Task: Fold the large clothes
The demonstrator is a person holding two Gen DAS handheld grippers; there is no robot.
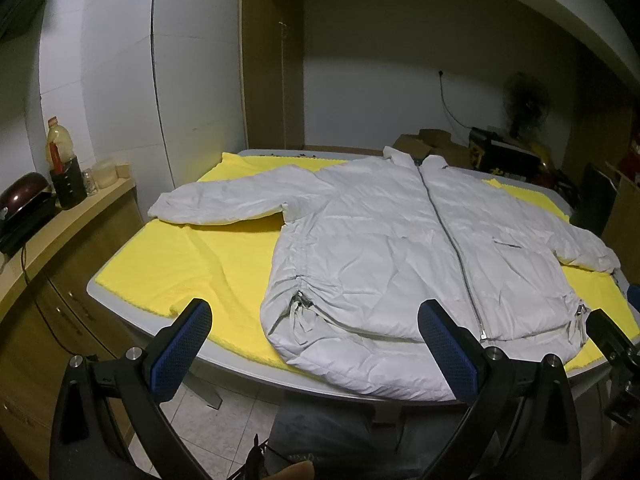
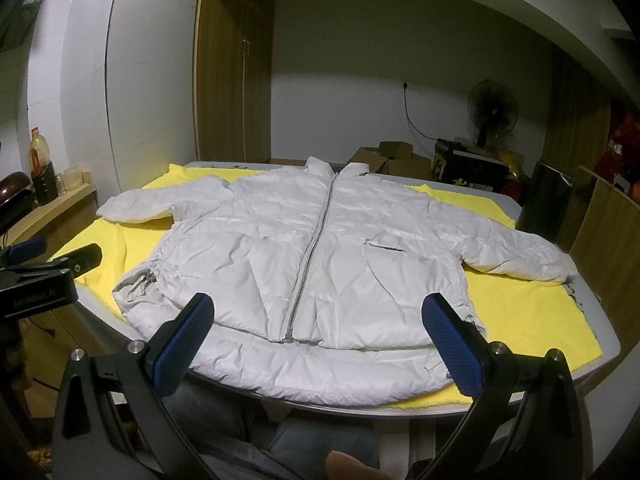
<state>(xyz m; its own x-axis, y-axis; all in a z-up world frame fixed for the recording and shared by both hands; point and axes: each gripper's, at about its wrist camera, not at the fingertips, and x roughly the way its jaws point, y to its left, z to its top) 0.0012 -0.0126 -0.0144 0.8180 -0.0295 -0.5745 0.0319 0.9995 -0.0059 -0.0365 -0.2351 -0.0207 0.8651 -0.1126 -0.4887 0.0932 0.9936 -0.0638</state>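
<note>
Dim room: white tiled wall (image 1: 120, 80), wooden wardrobe (image 2: 232, 80), pale floor tiles (image 1: 224, 432), a standing fan (image 2: 492, 110) beside cardboard boxes (image 2: 388, 158).

- The left gripper (image 1: 316, 328) hung level with its blue-padded fingers (image 1: 182, 348) spread wide, gripping nothing, just short of the table's near edge.
- The right gripper (image 2: 318, 324) sat beside it, likewise gaping and empty.
- The person's legs (image 2: 320, 440) in grey trousers showed below both grippers.
</note>
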